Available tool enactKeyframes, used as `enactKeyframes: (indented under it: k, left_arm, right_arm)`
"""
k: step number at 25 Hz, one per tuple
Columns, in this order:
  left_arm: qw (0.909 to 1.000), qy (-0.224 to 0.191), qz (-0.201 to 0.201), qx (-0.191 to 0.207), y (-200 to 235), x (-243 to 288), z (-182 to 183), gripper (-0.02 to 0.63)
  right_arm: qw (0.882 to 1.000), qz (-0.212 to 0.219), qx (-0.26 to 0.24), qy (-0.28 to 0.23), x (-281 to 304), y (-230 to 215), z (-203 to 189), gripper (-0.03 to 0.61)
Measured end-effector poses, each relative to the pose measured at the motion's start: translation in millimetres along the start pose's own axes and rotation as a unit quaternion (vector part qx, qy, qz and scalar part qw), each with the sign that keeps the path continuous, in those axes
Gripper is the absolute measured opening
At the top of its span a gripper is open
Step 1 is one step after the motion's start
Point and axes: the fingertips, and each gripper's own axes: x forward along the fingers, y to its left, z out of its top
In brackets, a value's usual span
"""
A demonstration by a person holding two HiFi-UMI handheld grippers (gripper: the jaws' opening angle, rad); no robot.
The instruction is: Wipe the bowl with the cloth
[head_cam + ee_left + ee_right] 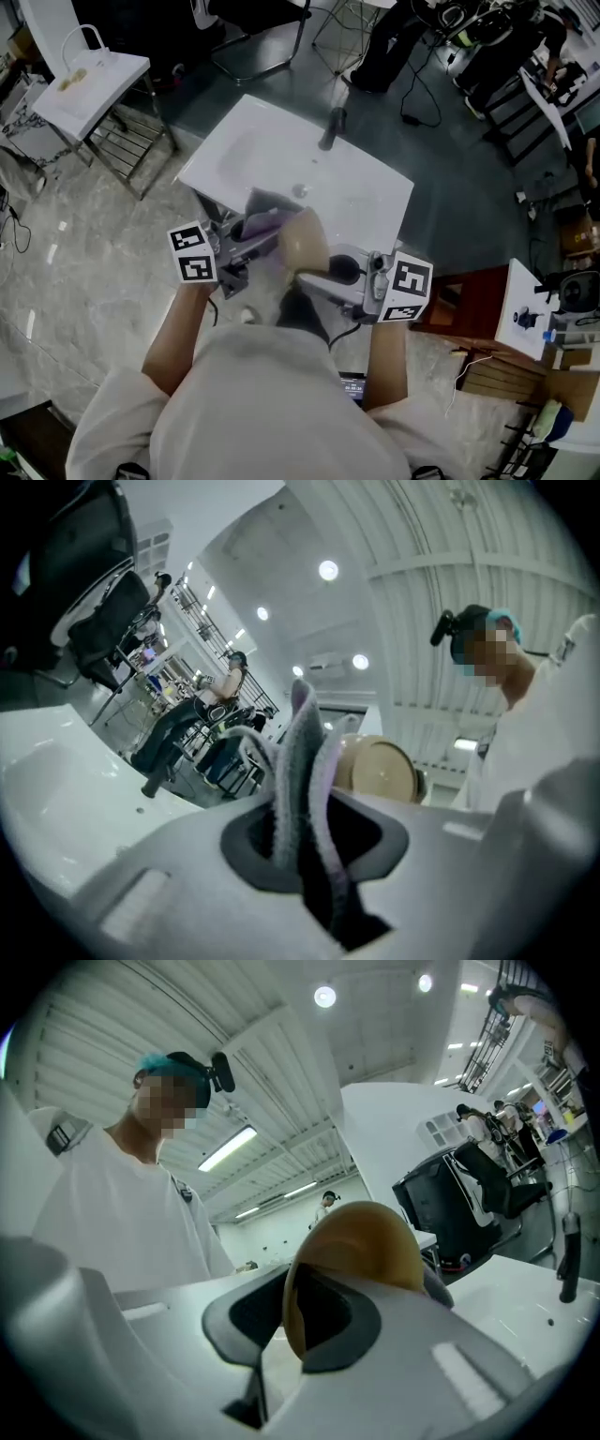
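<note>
Over a white bench (281,155), the left tool (302,841) pinches a folded purple-grey cloth (302,742) while the right tool (292,1321) clamps the rim of a tan bowl (366,1241). Both are held aloft, side by side.

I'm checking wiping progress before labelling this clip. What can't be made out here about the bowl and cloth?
Whether the bowl is clean: head view, too small and blurred.
Bowl's lower rim: right gripper view, hidden between the right gripper's jaws.
Whether cloth touches bowl: left gripper view, cloth overlaps it.
Cloth's lower part: left gripper view, sunk between the left gripper's jaws.
</note>
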Motion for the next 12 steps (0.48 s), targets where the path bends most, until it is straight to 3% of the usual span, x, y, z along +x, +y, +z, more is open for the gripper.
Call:
enactKeyframes:
  k: [7,12]
  left_arm:
    - [0.9977,-0.050,-0.009,-0.046,-2.0,-5.4,-0.1,0.061]
    - [0.9976,-0.043,-0.027,-0.046,-9.5,-1.9,-2.2,0.061]
  right_arm:
    - [0.997,-0.045,0.022,-0.060,-3.2,-27.9,21.0,0.025]
    - [0.991,-0.088,0.032,-0.094,1.1,-47.3,29.6,0.026]
